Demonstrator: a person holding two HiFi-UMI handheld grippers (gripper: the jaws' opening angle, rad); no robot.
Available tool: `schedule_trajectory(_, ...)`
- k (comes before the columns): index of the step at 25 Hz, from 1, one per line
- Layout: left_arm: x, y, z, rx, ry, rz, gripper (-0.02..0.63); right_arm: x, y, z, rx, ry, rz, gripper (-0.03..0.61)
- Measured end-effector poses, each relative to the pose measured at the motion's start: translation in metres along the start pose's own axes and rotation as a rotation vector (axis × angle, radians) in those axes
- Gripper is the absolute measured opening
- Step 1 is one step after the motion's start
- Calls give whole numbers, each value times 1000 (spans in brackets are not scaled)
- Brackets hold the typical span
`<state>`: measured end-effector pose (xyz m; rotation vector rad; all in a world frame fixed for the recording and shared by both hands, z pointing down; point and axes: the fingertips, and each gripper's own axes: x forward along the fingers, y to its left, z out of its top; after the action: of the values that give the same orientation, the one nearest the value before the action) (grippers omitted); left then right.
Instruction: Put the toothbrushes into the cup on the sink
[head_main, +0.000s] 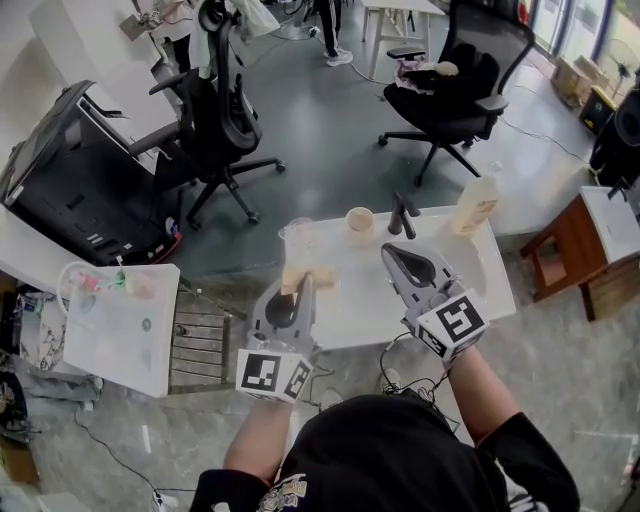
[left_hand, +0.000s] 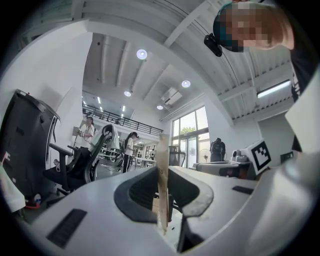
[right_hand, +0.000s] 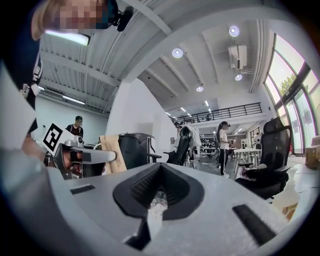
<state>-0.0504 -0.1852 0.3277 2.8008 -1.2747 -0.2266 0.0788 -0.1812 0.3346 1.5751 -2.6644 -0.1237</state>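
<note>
You held the left gripper (head_main: 298, 285) above the front part of the white tabletop (head_main: 470, 275), low in the middle of the frame. I think this was to bring the flat tan pack (head_main: 303, 276) in it before the other gripper. I judge this pack to be the wrapping of the toothbrushes, but no brush itself was visible. The jaws stood narrow and pressed on both faces of the pack, which stood upright on its edge between them. The right gripper (head_main: 396, 252) hovered just to the right, its jaws closed together with nothing between them, perhaps ready to pull at the pack. The clear cup (head_main: 296, 234) and the beige cup (head_main: 360, 221) stood higher in the frame, left of the faucet (head_main: 402, 214), with no brush in them.
</note>
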Motion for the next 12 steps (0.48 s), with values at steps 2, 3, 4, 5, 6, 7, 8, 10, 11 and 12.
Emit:
schedule_trajectory(2, 0, 3, 0, 3, -2, 5, 57, 2, 0, -1, 3, 1, 4, 6)
schedule_trajectory(3, 1, 4, -1, 6, -3, 9, 57, 3, 1, -2, 5, 2, 6, 6)
schedule_trajectory(4, 1, 6, -1, 10, -5, 13, 57, 5, 2, -4, 6, 4, 9, 6)
schedule_trajectory(5, 2, 8, 0, 14, -7, 17, 57, 6, 2, -5, 8, 6, 12, 6)
schedule_trajectory(6, 2, 11, 1, 18, -9, 21, 56, 8, 4, -6, 10, 8, 15, 6)
schedule_trajectory(7, 3, 15, 1, 22, -12, 26, 57, 9, 4, -8, 14, 10, 18, 6)
schedule_trajectory(8, 4, 18, 2, 25, -14, 31, 55, 11, 5, -10, 19, 12, 20, 6)
schedule_trajectory(10, 8, 26, 4, 32, -18, 45, 57, 14, 5, -12, 22, 17, 25, 6)
schedule_trajectory(11, 10, 30, 3, 36, -19, 53, 57, 16, 5, -13, 20, 21, 27, 6)
schedule_trajectory(12, 12, 34, 3, 38, -21, 62, 57, 17, 4, -14, 21, 25, 28, 6)
